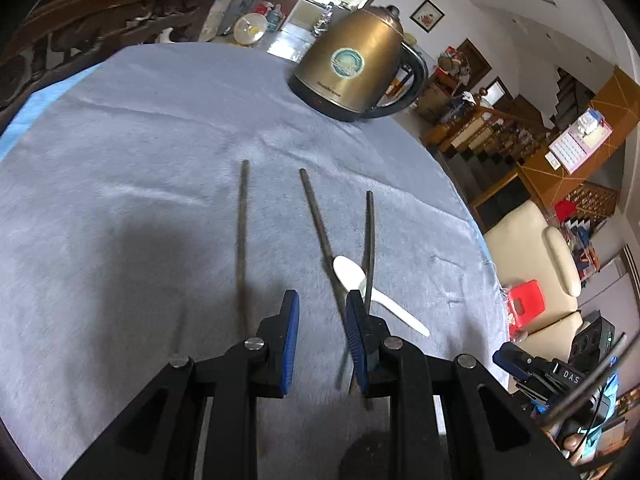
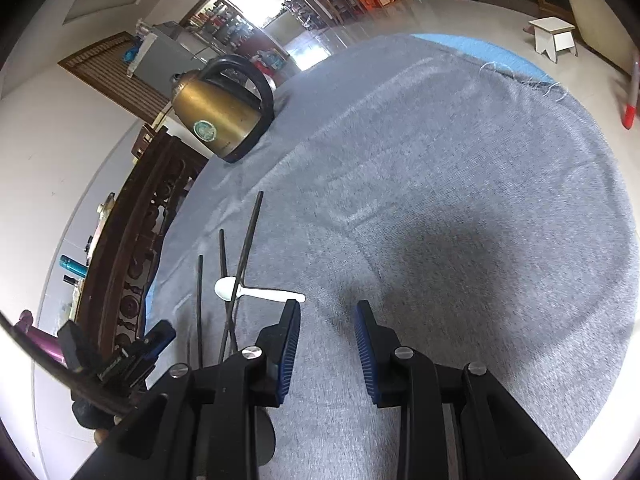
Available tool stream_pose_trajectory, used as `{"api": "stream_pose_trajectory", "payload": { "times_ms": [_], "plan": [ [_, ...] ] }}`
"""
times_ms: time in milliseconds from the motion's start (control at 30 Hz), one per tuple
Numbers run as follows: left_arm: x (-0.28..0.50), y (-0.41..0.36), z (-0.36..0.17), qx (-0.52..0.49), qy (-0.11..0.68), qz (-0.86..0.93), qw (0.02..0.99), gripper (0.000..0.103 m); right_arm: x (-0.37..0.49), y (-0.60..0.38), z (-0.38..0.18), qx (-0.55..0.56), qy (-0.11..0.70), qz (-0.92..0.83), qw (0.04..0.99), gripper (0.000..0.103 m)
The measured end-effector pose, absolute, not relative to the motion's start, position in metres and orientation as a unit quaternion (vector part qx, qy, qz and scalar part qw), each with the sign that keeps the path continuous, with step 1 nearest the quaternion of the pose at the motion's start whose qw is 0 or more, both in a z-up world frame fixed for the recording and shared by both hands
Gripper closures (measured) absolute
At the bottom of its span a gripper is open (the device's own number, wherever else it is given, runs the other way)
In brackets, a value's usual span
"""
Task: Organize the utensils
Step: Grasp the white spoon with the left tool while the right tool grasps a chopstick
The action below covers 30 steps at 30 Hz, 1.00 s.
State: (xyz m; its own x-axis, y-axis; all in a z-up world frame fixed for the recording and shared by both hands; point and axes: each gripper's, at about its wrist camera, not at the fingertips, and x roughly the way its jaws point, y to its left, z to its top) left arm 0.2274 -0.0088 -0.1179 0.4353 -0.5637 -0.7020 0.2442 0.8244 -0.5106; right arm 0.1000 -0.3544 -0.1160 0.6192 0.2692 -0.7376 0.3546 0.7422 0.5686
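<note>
Left gripper [image 1: 322, 308] low over grey cloth [image 1: 140, 160], jaws parted, empty. Right gripper [image 2: 327, 316] likewise spread, empty. Three chopsticks [image 1: 242, 236] on cloth; two cross white spoon [image 1: 350, 274], perhaps touching right pad. Kettle [image 1: 352, 68] at far edge.

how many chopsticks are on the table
3, all on the grey cloth: one lone chopstick at left, and two crossing chopsticks by the white spoon, near the left gripper's fingers. More may be hidden.
</note>
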Motion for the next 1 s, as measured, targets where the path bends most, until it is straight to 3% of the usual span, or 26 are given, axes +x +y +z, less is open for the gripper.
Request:
{"api": "stream_pose_trajectory", "payload": {
  "times_ms": [700,1000],
  "plan": [
    [0.272,-0.061,-0.155,-0.129,0.506,-0.304,0.797,0.078,0.164,-0.344,-0.131,0.313,0.447,0.003,0.838,0.073],
    [0.277,-0.061,-0.161,-0.128,0.508,-0.311,0.793,0.095,0.238,-0.323,-0.137,0.284,0.466,0.068,0.836,0.073]
  ]
}}
